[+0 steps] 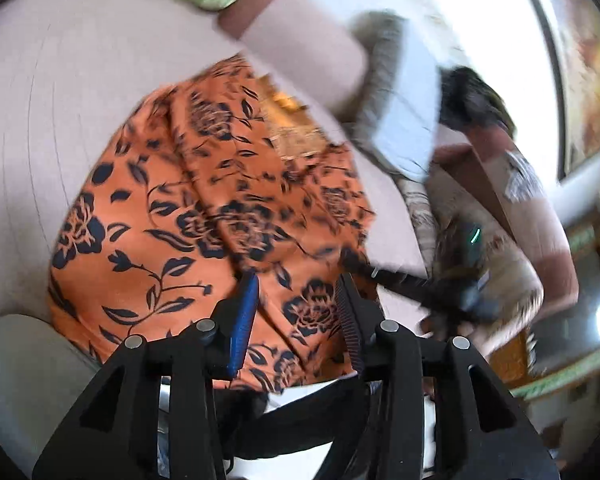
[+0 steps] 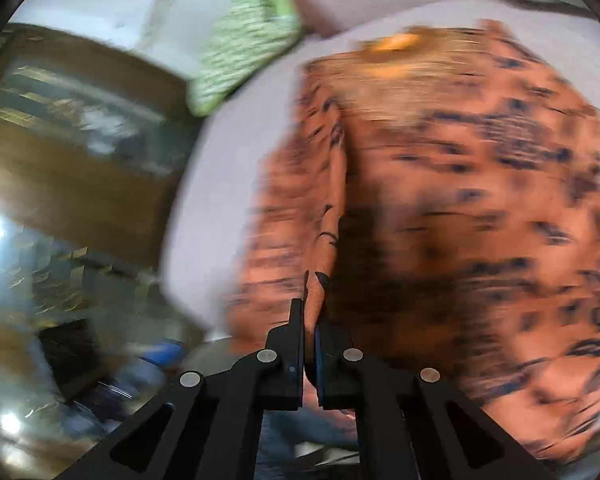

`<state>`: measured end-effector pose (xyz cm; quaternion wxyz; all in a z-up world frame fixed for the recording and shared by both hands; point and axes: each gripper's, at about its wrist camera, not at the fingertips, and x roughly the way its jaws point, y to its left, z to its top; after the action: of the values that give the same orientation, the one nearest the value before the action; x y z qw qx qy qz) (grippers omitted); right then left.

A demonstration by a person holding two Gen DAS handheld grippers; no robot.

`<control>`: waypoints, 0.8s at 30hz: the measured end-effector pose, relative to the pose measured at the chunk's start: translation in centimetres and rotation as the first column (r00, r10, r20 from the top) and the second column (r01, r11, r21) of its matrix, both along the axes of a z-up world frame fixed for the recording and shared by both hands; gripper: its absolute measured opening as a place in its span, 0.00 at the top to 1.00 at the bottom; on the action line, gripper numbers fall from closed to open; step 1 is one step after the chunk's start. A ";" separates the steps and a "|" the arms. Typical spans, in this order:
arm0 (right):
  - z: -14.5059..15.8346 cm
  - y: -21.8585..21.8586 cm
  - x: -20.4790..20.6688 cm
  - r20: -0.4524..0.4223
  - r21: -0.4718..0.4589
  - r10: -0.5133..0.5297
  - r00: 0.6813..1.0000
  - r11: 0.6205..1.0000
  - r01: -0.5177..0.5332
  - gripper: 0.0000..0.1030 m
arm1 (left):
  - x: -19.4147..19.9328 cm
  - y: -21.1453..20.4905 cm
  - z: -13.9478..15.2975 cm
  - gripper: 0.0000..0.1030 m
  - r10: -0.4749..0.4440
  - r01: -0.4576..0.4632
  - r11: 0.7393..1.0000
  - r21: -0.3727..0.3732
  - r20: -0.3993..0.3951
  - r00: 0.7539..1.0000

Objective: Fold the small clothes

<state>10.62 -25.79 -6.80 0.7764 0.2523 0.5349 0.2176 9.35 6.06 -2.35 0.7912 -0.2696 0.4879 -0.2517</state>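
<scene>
Garment: the orange garment [image 1: 204, 200] with a dark flower print is lying spread on a pale cushioned seat [image 1: 60, 100]. In my right wrist view the same garment [image 2: 460, 200] is filling most of the picture, but it is very blurred.

Neck part: a golden patch is showing at the far end of the garment in both views. I am not able to say more about it.

Left claw: my left claw [image 1: 296, 312] is hanging over the near part of the garment. Its jaws are standing partly apart. The cloth is showing between them, but the pads are not pressing on it, so I am holding nothing here.

Right claw: my right claw [image 2: 309, 344] is at the near left edge of the garment. Its jaws are almost together and a narrow fold of the orange cloth is standing up between them. So I am pinching the garment here.

Right claw from the other side: in the left wrist view the other claw [image 1: 452, 288] is showing as a dark blurred shape at the right edge of the garment, with a person's arm [image 1: 532, 216] behind it.

Green cloth: a green and white patterned cloth [image 2: 244, 60] is lying at the far end of the seat, apart from the garment.

Surroundings: a white and grey cushion [image 1: 400, 100] is lying just beside the garment's far right side.
</scene>
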 end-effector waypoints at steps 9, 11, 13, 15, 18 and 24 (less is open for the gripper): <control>-3.8 -6.0 -2.9 -0.004 0.081 -0.064 0.998 0.995 0.064 0.67 | 4.8 0.2 -2.6 0.54 0.076 -0.071 0.996 0.054 -0.100 0.992; -3.4 -6.9 -4.5 0.022 0.070 -0.087 0.996 0.994 0.086 0.53 | 5.4 -0.6 -3.5 0.54 0.064 -0.056 0.997 0.060 -0.125 0.990; -3.6 -7.3 -5.6 0.029 0.075 -0.092 0.995 0.993 0.089 0.53 | 5.9 -1.1 -4.4 0.54 0.061 -0.052 0.997 0.063 -0.147 0.987; -4.2 -7.2 -6.3 0.055 0.075 -0.067 0.996 0.995 0.062 0.53 | 6.1 -1.7 -5.3 0.54 0.058 -0.048 0.997 0.067 -0.160 0.985; -6.1 -5.6 -6.0 0.018 -0.038 -0.036 0.999 0.999 0.037 0.72 | 7.0 -2.1 -6.1 0.54 0.074 -0.061 0.995 0.079 -0.169 0.983; -1.7 -5.2 -8.0 0.030 -0.008 -0.022 0.999 1.000 0.022 0.96 | 9.7 0.3 -6.0 0.54 0.209 -0.220 0.975 -0.031 -0.210 0.955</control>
<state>2.62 -31.01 -8.51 0.7876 0.2514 0.5216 0.2106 19.02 6.33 -8.35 0.7516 -0.3670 0.5277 -0.1483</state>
